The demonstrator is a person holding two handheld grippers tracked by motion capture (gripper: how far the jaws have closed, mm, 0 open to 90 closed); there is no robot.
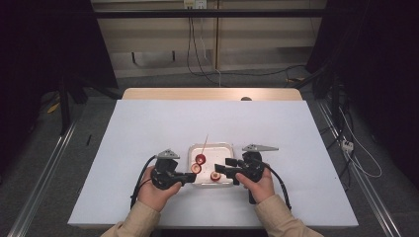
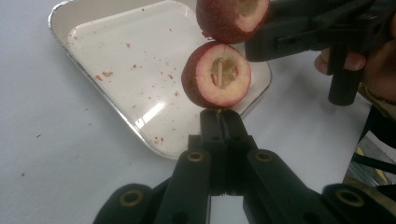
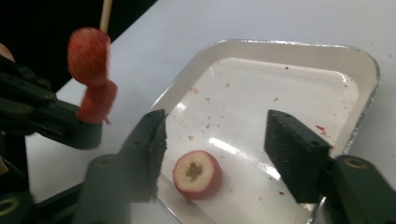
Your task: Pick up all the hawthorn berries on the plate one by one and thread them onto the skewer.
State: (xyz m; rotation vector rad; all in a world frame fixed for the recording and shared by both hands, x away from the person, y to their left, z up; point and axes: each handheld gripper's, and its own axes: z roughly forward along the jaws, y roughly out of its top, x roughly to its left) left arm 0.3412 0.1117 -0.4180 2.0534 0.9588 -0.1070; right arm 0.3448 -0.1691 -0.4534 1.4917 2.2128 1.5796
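The left gripper has its jaws together, clamped on a wooden skewer carrying two red fruit slices at the frame's upper centre. The right gripper stands with jaws apart above a third slice lying in the foil tray, lower centre.

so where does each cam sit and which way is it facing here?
High view: above the person's side, facing forward and down on the white table; forearms, both hands, left gripper and right gripper show.
Left gripper view: on that gripper, along its shut jaws pinching the skewer; the other hand shows.
Right gripper view: along its open jaws, down at a fruit piece.
Shared: the foil tray appears in all three.
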